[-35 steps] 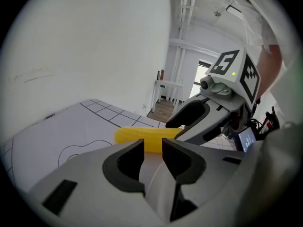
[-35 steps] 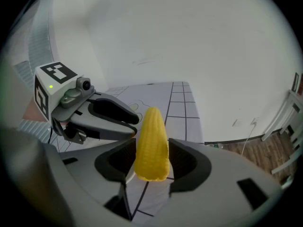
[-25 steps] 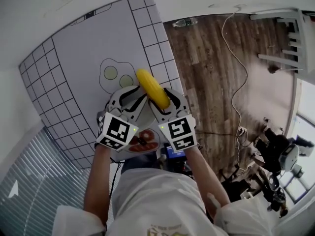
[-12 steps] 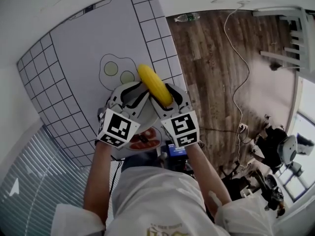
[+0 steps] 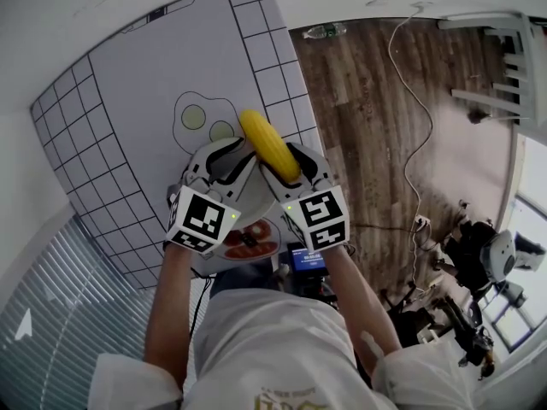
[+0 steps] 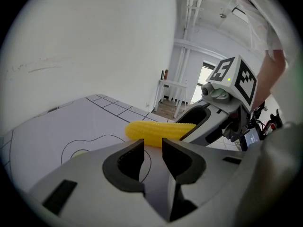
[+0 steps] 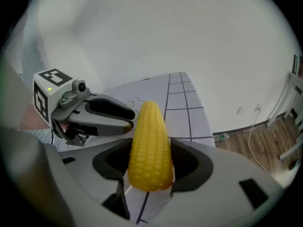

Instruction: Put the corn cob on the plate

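Note:
A yellow corn cob [image 5: 269, 148] is held above the table with my right gripper [image 5: 282, 167] shut on its thick end. In the right gripper view the corn cob [image 7: 150, 145] stands between the two pads and points away toward the table. My left gripper [image 5: 224, 159] hovers just left of it, jaws a narrow gap apart with nothing between them. From the left gripper view the corn cob [image 6: 158, 130] lies crosswise just beyond the left gripper [image 6: 152, 148]. A plate [image 5: 267, 256] with red food pieces sits under both grippers at the table's near edge, mostly hidden.
The table carries a grey mat [image 5: 145, 101] with a checked border and a drawn pair of fried eggs [image 5: 205, 118]. To the right the table ends over wooden floor [image 5: 385, 126], where a bottle [image 5: 325, 31] and a cable lie.
Both grippers and the corn cob stay where they were; only the head view has shifted slightly.

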### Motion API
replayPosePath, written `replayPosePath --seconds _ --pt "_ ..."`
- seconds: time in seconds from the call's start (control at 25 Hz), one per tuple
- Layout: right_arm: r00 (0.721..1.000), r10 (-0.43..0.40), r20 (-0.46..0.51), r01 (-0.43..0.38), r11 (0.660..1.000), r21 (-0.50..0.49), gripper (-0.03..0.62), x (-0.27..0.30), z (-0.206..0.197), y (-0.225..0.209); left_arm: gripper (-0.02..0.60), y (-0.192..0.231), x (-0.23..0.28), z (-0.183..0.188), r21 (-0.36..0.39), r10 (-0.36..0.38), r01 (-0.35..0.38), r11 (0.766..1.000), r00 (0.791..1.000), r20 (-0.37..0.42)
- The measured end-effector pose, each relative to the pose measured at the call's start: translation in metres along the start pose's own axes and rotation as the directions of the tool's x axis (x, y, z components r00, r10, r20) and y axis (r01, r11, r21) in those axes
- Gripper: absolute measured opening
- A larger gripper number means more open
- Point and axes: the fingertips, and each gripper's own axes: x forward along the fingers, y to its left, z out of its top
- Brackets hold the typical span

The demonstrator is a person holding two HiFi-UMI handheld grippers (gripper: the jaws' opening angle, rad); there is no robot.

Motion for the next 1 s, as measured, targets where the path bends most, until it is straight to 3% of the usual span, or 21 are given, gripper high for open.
replayPosePath --seconds 0.36,1.0 --pt "1.000 0.023 0.013 -0.024 0.998 0.059 0.255 -0.004 0.003 -0.001 0.121 0.004 -0.004 0.004 -0.031 -0.001 0.002 1.000 1.000 0.029" --pt "0.990 -0.065 0.125 0.062 0.998 0.024 0.255 -0.039 0.011 -0.005 0.124 -0.008 -0.005 0.007 -0.010 -0.015 0.016 1.000 0.999 0.034"
